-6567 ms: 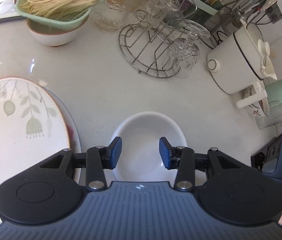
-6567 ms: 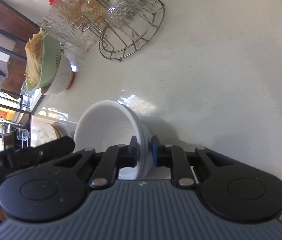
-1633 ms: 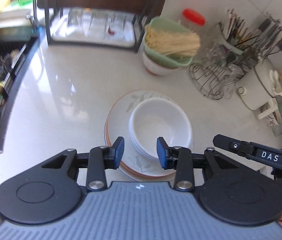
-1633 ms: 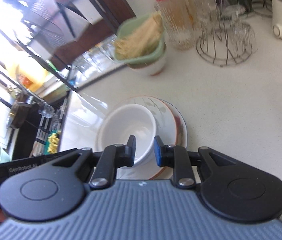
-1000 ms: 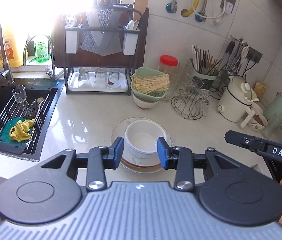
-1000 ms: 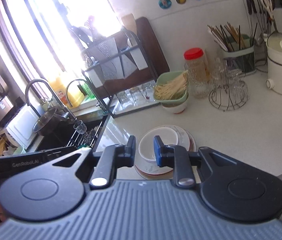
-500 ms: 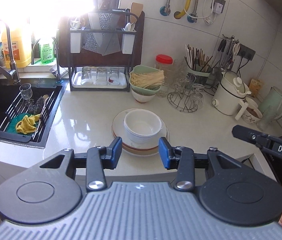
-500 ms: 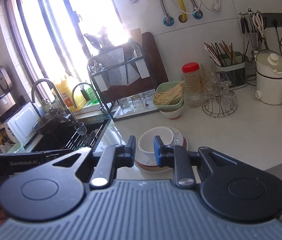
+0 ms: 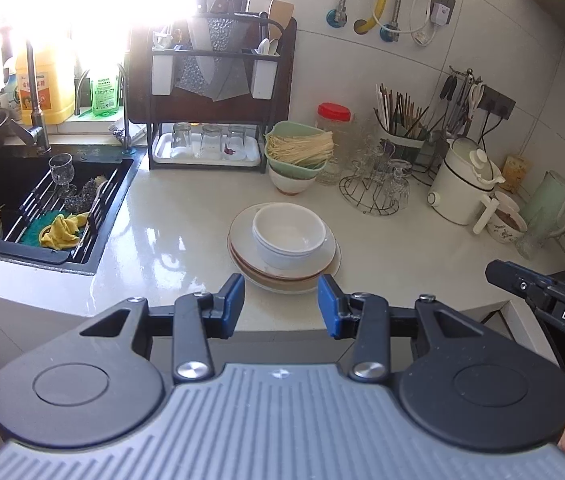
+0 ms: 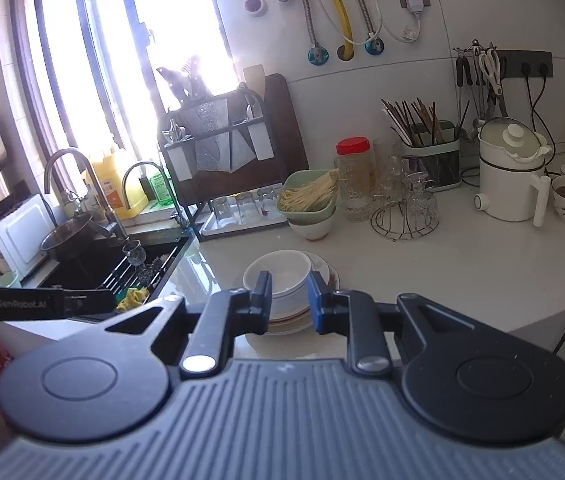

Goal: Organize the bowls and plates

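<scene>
White ceramic bowls [image 9: 288, 236] sit nested on stacked round plates [image 9: 324, 258] near the front edge of the pale stone surface [image 9: 170, 240], bare room all around, while the left tool [image 9: 281, 306] and right tool [image 10: 289, 303] hang spread and empty, short of that edge.

Left tongs [image 9: 281, 300]: matte black linkage arms, blue pads at the fingertips, silver pivot screws, two round black discs flanking a ribbed grey housing. Right tongs [image 10: 289, 302]: same build, blue pads, silver screws, ribbed grey body. White lettering "DAS" on a black bar at 3 o'clock in the left view; "GenRobot.AI" on a bar at 9 o'clock in the right view.
</scene>
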